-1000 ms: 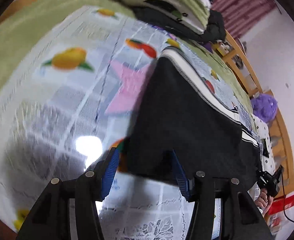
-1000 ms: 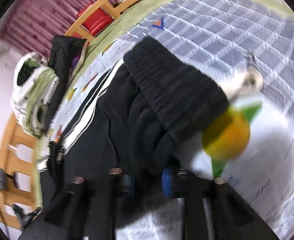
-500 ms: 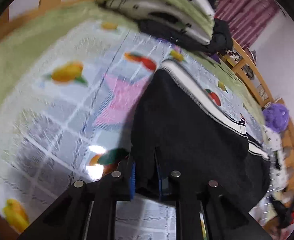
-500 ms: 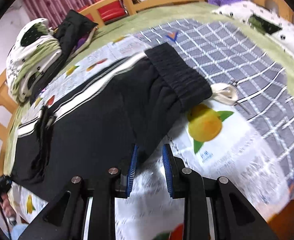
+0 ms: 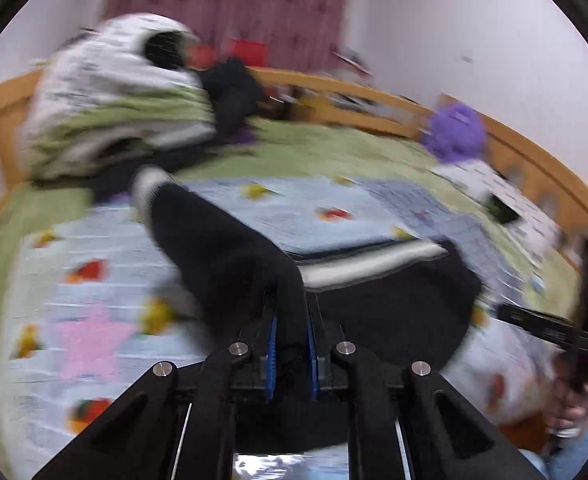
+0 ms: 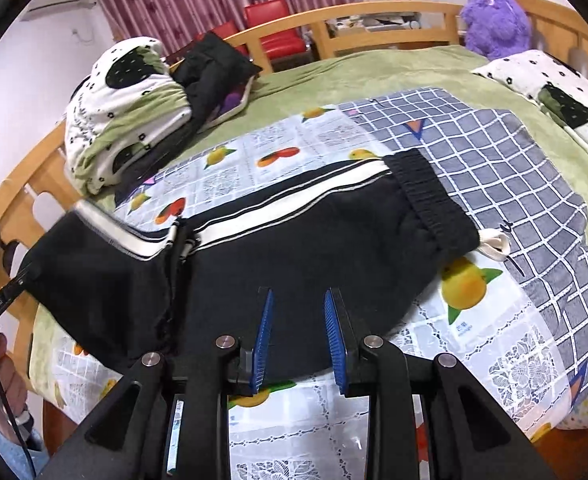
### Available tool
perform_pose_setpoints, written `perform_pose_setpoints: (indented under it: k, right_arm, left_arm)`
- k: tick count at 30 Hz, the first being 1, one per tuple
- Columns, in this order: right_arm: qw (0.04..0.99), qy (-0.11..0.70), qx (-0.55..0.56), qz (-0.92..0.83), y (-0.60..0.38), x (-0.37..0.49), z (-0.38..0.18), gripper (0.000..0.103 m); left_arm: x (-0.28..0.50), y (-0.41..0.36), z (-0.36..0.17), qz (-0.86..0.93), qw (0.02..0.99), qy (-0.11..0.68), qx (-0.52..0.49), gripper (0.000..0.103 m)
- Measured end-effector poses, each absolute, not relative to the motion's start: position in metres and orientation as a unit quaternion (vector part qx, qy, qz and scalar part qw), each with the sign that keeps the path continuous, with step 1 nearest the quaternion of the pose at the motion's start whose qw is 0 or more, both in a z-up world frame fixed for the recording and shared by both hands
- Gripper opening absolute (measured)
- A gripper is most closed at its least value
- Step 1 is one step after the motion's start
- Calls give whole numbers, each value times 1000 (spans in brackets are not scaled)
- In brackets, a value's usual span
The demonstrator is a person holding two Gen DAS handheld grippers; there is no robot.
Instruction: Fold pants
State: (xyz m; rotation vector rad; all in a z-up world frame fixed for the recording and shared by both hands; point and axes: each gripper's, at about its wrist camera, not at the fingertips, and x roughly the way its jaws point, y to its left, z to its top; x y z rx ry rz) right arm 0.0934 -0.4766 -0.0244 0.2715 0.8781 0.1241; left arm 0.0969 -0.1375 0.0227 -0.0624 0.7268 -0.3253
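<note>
Black pants (image 6: 294,248) w/ white side stripes lie across the fruit-print cloth (image 6: 473,360) on the bed (image 6: 373,76), waistband toward the checked blanket (image 6: 533,208) on the bed's right side, leg end raised off the left edge. Left gripper (image 5: 291,344) is clenched on a bunched fold of the leg fabric, lifted clear of the cloth; its jaws have just been closing w/ that fabric between them. Right gripper (image 6: 298,336) sits at the near edge of the pants w/ blue pads (image 6: 262,340) parted and fabric between them, but a firm grasp cannot be told.
</note>
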Motion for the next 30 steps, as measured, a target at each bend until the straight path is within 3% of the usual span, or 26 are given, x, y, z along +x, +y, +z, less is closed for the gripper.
perform_pose_setpoints:
  k: [5,7,10,14,17,25,26,28,30]
  right_arm:
    - [884,443,131,70,-477,91,-36,27]
    - [878,453,131,78,-474,92,-43,27]
    - [873,460,135,91,-470,99,-51,27]
    - [867,460,152,117,-459,117,-56,28]
    - [860,457,169,153,-441,137,-60,36]
    - [809,490,215,242,-373,195,-82,43]
    - [806,496,207,247,-363,199,-84,40]
    - [807,505,169,256,-342,207,-81,9]
    - [834,465,135,265,-342,204,-54,9]
  left_arm:
    - [110,-192,-18,-213,883,418,1,12]
    - [111,-196,-27,-218,875,433,6,16]
    - [103,-190,-24,-256,864,434,-2,27]
    - [86,-158,-11,-238,883,403,-12,48]
    - [89,-127,-10,-211,889,406,-35,48]
    - [115,-49,-27,-132,886,429,-116,48]
    - [119,-47,-30,-127,885,431,-120,48]
    - [125,-45,-32,-116,885,433,-122,48]
    - [128,-43,-34,-106,888,432,-118,48]
